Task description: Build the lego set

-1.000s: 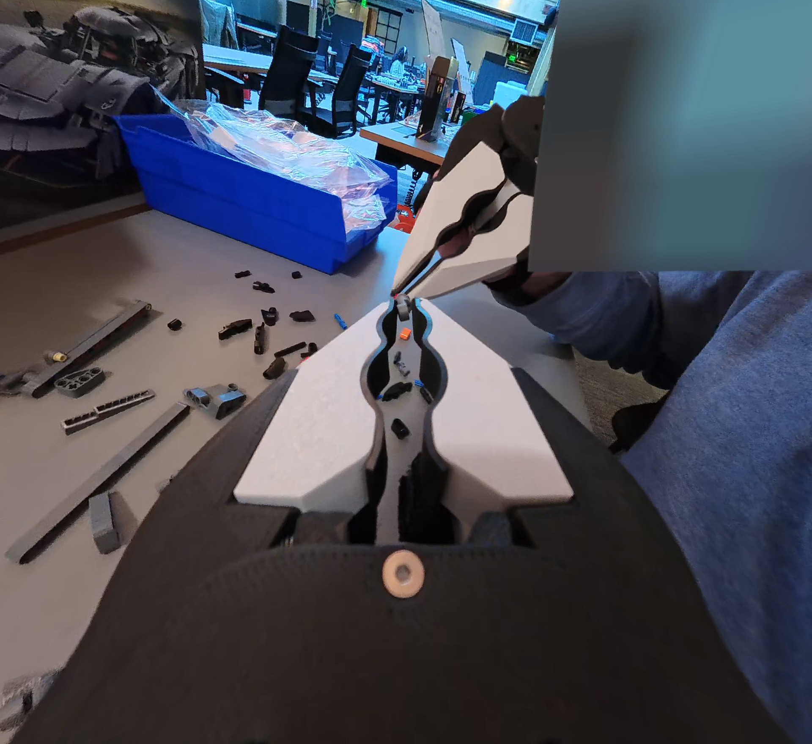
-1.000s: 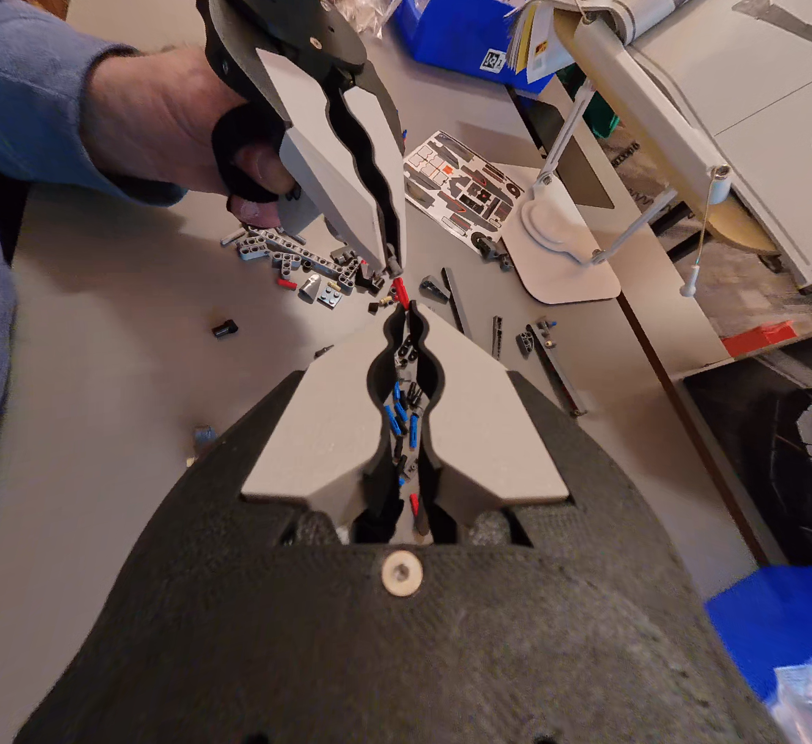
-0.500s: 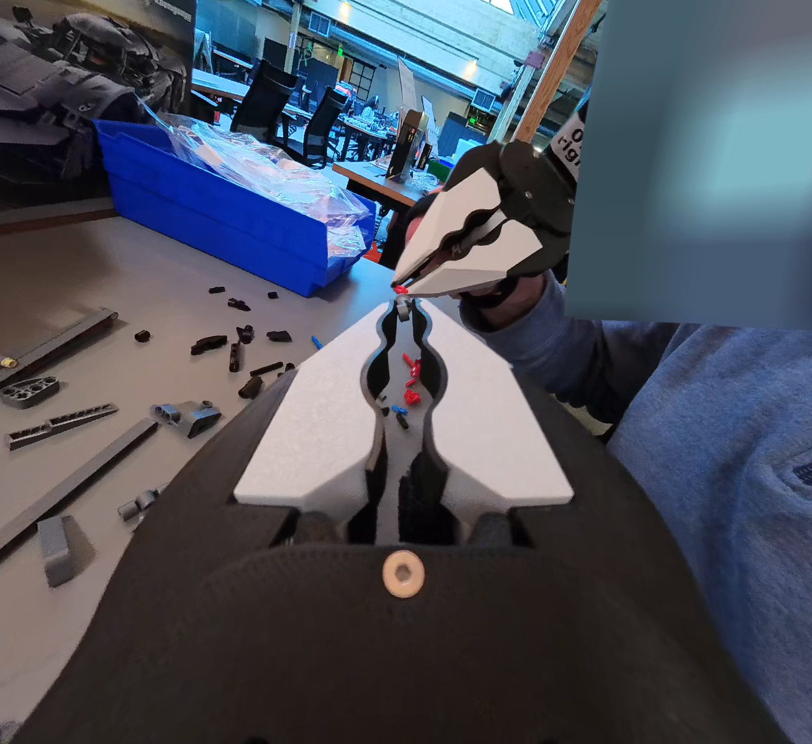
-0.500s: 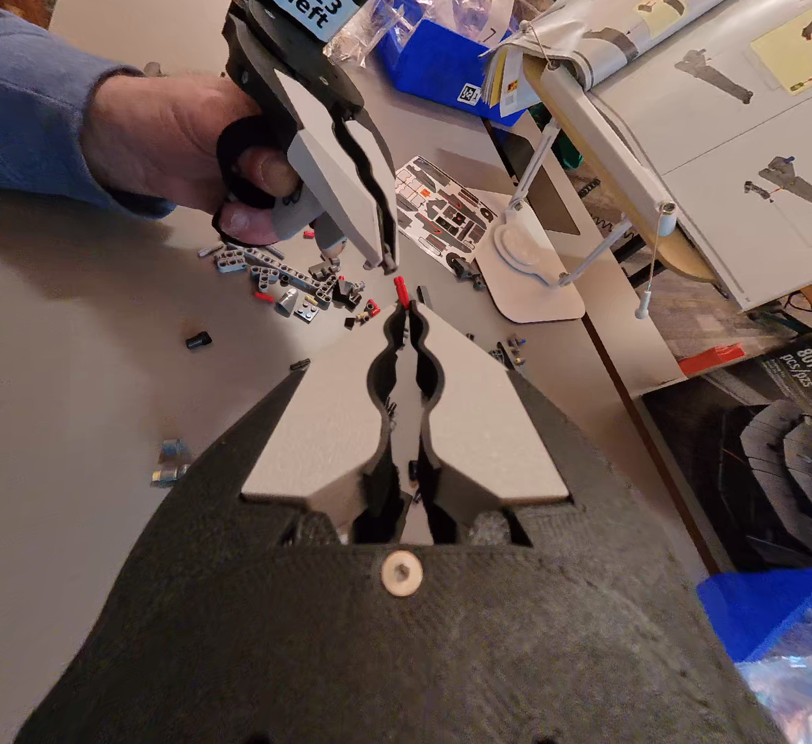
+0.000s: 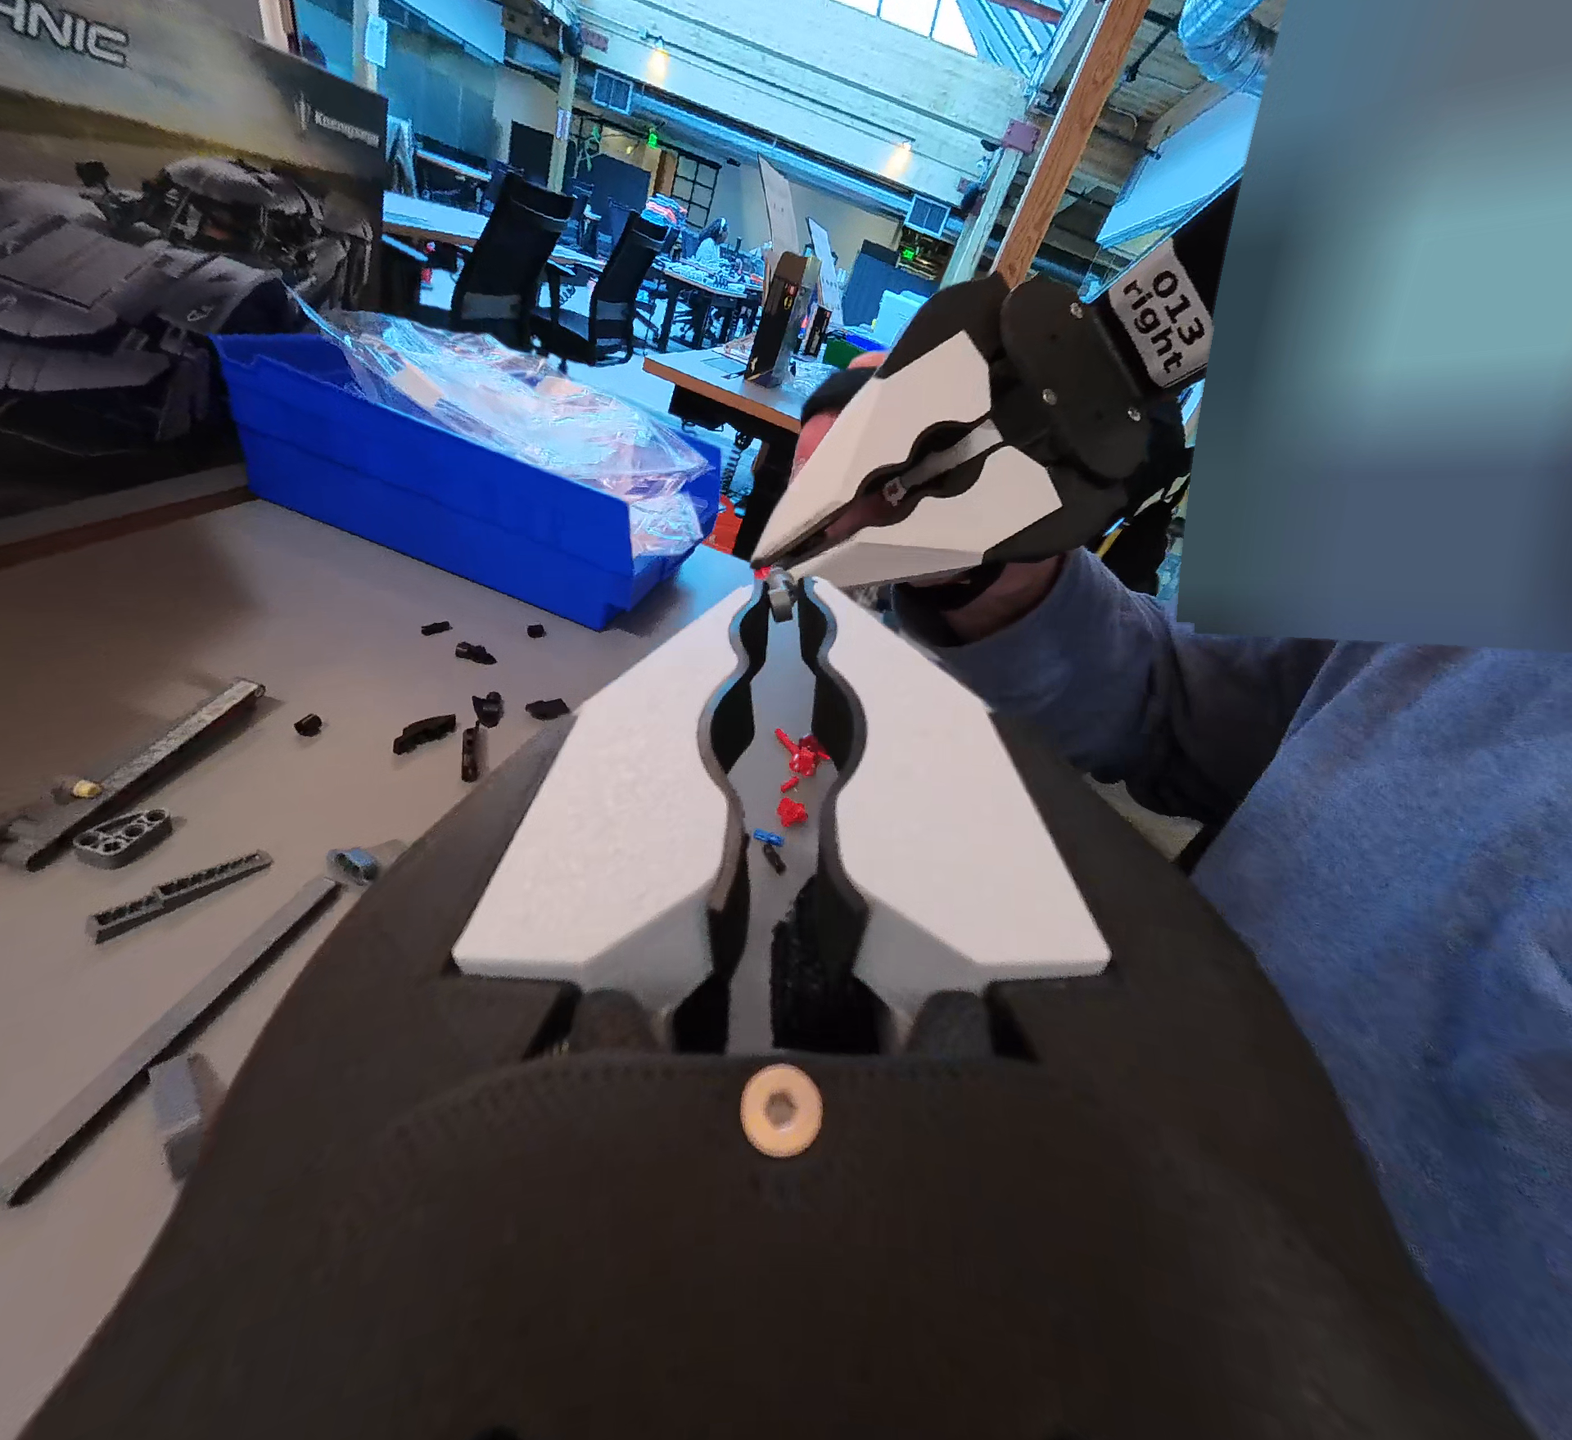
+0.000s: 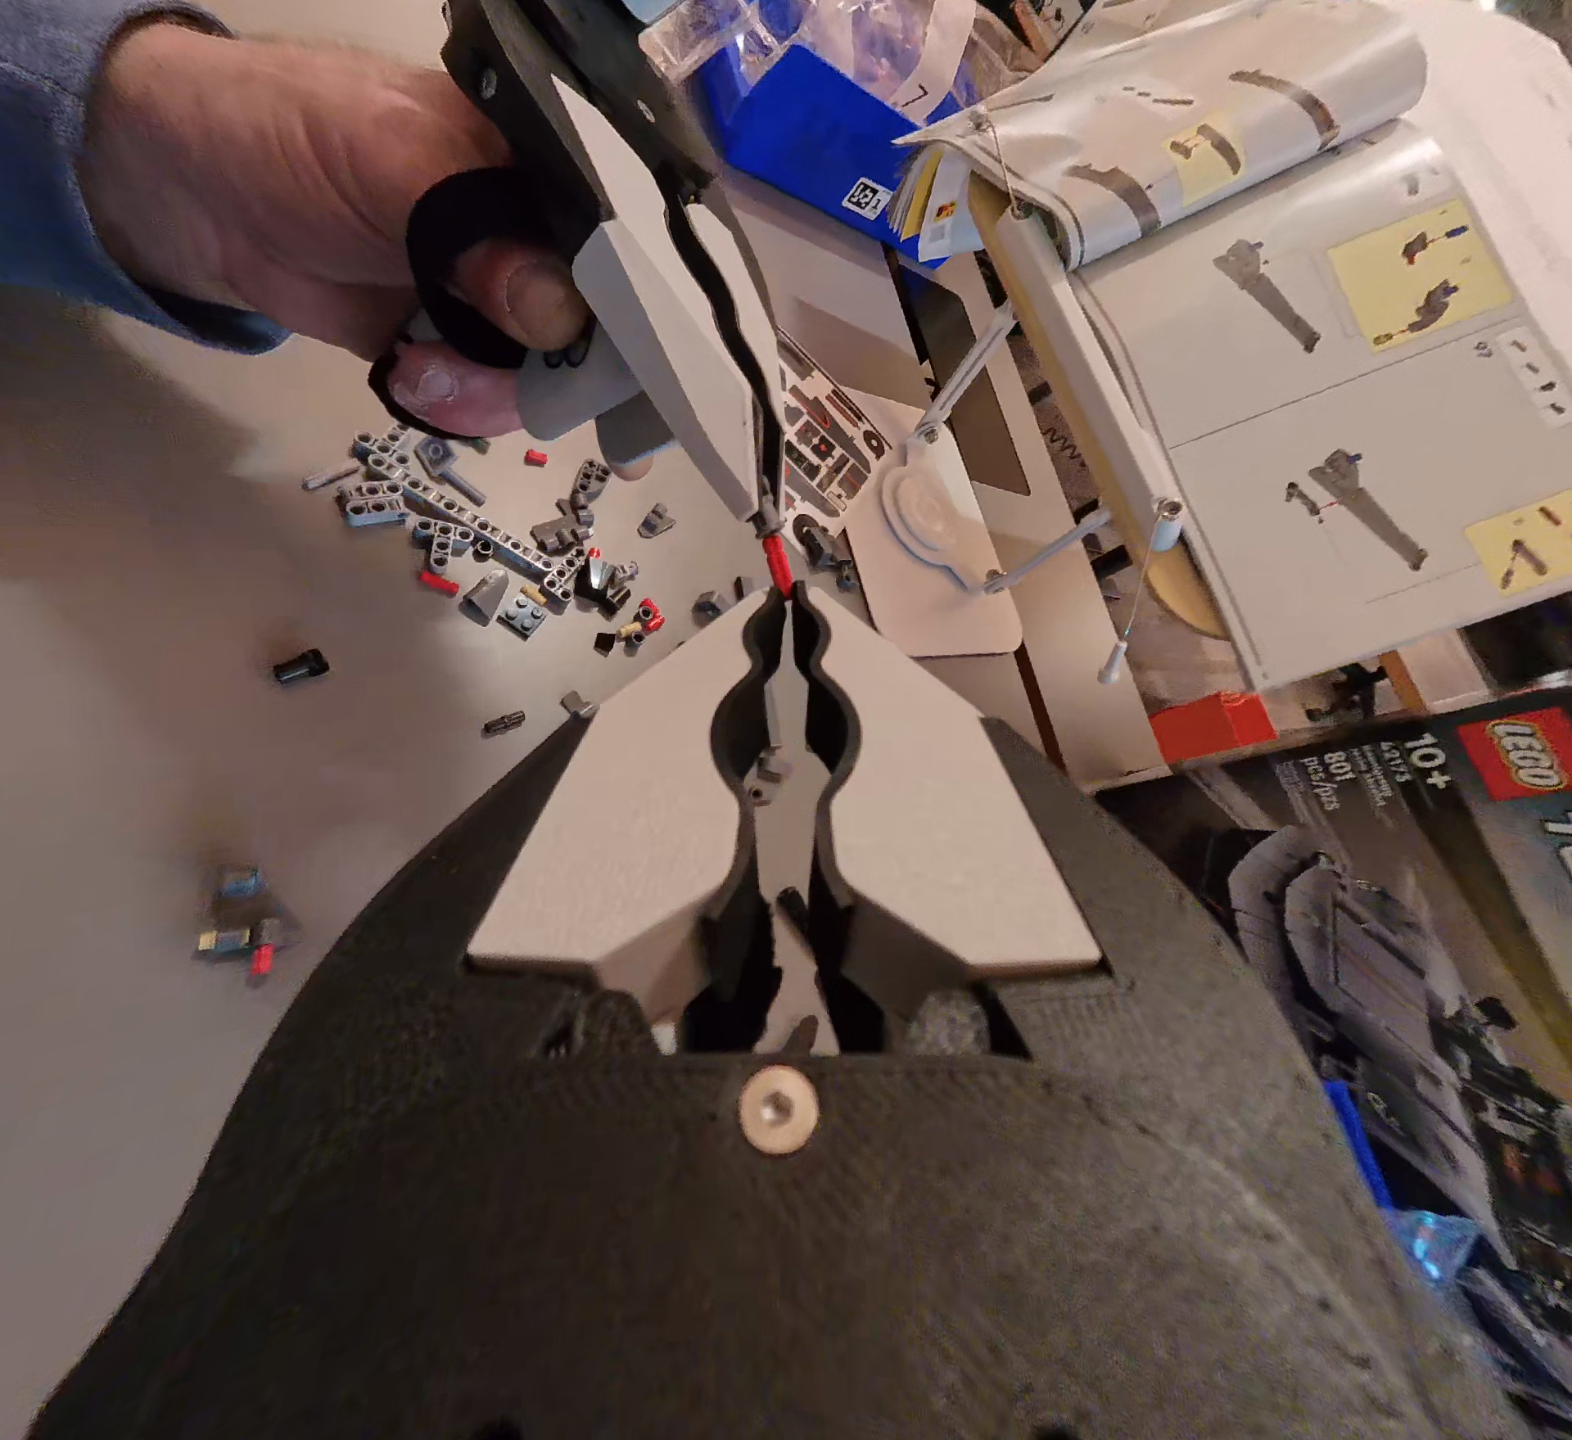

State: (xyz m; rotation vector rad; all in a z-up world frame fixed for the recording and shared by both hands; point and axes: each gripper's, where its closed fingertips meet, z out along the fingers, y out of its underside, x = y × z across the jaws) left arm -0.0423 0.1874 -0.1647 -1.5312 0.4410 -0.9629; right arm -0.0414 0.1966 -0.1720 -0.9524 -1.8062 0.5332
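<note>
I have both claws raised above the counter [image 6: 153, 761] and meeting tip to tip. My left claw [image 5: 778, 598] is pinching a small grey connector piece [image 5: 780, 601] right at its fingertips, and in the right wrist view that same piece [image 6: 768, 516] shows at the end of the left claw [image 6: 763, 502]. My right claw [image 6: 787, 593] is pressed together on a short red pin [image 6: 776, 559], gripping its near end; the far end of the pin touches the grey connector, so the two pieces sit end to end in line. From the left wrist view the right claw [image 5: 776, 564] comes in from the upper right, and only a sliver of the red pin [image 5: 768, 573] shows at its tip. Below, loose grey lego pieces [image 6: 476, 523] lie scattered on the counter, with a sticker sheet [image 6: 829, 451] just beside them. An open instruction booklet [image 6: 1293, 344] rests on a stand to the right, near the lego box [image 6: 1446, 846]. A blue bin [image 5: 442, 481] holding clear plastic bags [image 5: 544, 404] stands at the far side, with long dark beams [image 5: 145, 753] and small black pieces [image 5: 442, 727] on the counter in front of it.
</note>
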